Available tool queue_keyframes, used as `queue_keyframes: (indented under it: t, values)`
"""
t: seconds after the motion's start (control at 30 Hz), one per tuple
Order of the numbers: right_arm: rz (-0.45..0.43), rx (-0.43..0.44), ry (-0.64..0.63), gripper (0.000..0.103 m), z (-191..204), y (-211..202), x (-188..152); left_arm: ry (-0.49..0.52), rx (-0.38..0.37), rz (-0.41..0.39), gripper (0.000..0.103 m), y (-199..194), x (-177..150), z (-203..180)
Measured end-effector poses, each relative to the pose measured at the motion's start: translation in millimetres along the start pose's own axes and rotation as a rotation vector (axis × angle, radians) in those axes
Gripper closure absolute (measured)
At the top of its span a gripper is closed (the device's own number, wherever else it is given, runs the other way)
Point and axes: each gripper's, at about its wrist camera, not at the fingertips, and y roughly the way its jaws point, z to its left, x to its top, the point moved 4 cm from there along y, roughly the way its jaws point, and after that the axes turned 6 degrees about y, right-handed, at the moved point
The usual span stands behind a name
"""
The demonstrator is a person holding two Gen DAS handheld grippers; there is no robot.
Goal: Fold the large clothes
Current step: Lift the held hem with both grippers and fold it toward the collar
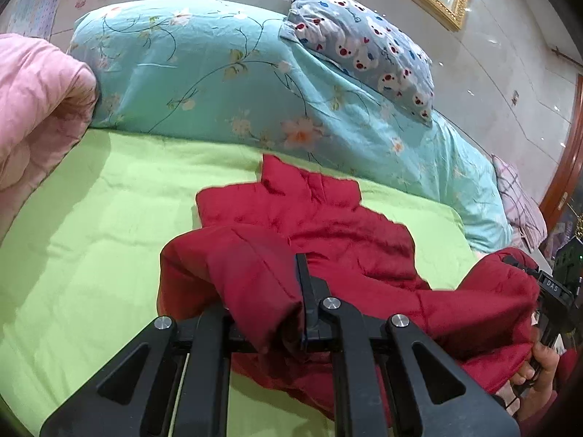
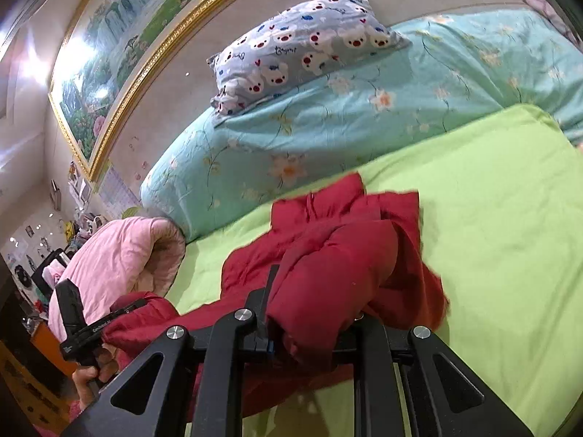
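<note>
A large red padded jacket lies half raised over a lime green bed sheet. In the left wrist view my left gripper is shut on a thick fold of the jacket's near edge, and cloth drapes over its left finger. The right gripper's body shows at the far right, held by a hand, behind a raised part of the jacket. In the right wrist view my right gripper is shut on another fold of the jacket, which bulges over its right finger. The left gripper's body shows at lower left.
A rolled teal floral duvet runs along the far side of the bed, with a bear-print pillow on top. A pink quilt is piled at the left end. A gold-framed painting hangs on the wall.
</note>
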Motion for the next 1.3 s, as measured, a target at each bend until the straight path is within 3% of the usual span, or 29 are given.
queue_keyframes:
  t: [0.43, 0.67, 0.9, 1.3]
  values:
    - [-0.013, -0.05, -0.033, 0.087, -10.2, 81.5, 65.9, -0.016, 0.052, -0.01, 0.092, 83.6, 59.1, 12.9]
    - [0.002, -0.103, 0.05, 0.087, -43.1, 141.3, 94.2, -0.054, 0.092, 0.036, 0.093, 143.7, 79.7, 31.8]
    - [0.046, -0.16, 0.126, 0.087, -79.5, 201.6, 108.9, -0.089, 0.117, 0.104, 0.092, 212.2, 90.1, 49.4]
    - [0.072, -0.229, 0.155, 0.087, -113.1, 272.3, 123.1, -0.127, 0.157, 0.16, 0.092, 278.9, 101.4, 66.3]
